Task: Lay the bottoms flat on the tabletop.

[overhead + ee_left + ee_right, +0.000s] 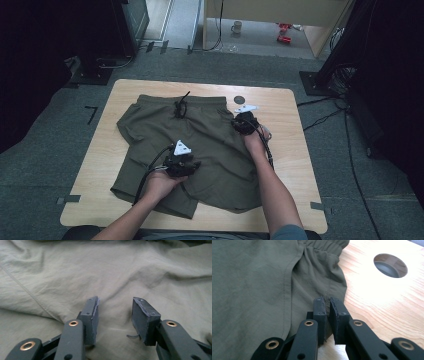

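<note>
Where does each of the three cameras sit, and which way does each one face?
High view: above the person's side, looking forward and down on the wooden table and olive shorts; both forearms, left hand-held gripper and right hand-held gripper show.
Left gripper view: rides the left hand-held gripper, facing the fabric; jaws apart.
Right gripper view: rides the right hand-held gripper, facing the shorts' side seam near the waistband and the table's hole; jaws nearly closed on the fabric edge.
Shared: the shorts appear in all three.
</note>
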Demonstrator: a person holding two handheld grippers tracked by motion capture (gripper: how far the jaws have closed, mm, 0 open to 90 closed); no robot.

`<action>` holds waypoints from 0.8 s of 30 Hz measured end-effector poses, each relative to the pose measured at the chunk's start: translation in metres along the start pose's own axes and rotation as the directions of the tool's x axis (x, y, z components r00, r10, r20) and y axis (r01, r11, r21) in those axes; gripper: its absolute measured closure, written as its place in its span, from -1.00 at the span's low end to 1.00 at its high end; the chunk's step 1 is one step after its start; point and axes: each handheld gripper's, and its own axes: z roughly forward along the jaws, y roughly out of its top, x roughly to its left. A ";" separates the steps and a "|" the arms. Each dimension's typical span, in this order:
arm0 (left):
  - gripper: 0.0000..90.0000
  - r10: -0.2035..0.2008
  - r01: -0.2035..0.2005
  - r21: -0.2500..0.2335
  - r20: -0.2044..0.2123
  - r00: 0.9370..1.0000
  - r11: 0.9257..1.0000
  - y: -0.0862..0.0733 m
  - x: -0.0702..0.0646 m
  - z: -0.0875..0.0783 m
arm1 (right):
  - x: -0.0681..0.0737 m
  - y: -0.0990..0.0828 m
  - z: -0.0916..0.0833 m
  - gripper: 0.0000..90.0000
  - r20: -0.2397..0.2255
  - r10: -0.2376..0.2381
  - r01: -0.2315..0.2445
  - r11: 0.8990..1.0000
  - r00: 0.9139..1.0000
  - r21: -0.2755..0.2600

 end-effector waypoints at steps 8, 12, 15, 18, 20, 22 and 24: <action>0.20 0.009 -0.009 0.013 0.045 0.999 1.000 0.001 -0.008 0.002 | -0.021 -0.007 -0.004 0.85 0.038 0.020 -0.020 1.000 0.999 -0.011; 0.17 0.038 -0.039 0.012 0.047 0.998 0.999 0.000 -0.013 0.003 | -0.038 -0.014 -0.008 0.85 0.065 0.071 -0.070 0.997 0.995 -0.024; 0.17 0.038 -0.039 0.010 0.048 0.998 0.999 -0.001 -0.014 0.002 | -0.052 -0.020 -0.012 0.84 0.071 0.119 -0.117 0.992 0.990 -0.040; 0.18 0.037 -0.038 0.021 0.054 0.998 0.999 -0.001 -0.014 0.001 | -0.060 -0.024 -0.014 0.84 0.094 0.124 -0.120 0.991 0.988 -0.052; 0.18 0.035 -0.037 0.026 0.061 0.998 0.999 -0.002 -0.013 -0.001 | -0.066 -0.027 -0.015 0.84 0.109 0.119 -0.113 0.992 0.987 -0.059; 0.17 0.022 -0.024 0.028 0.072 0.997 0.999 -0.002 -0.013 -0.002 | -0.071 -0.029 -0.016 0.85 0.137 0.122 -0.115 0.992 0.983 -0.059; 0.16 0.011 -0.013 0.013 0.092 0.996 1.000 -0.004 -0.014 -0.001 | -0.073 -0.029 -0.017 0.83 0.150 0.130 -0.122 0.991 0.980 -0.060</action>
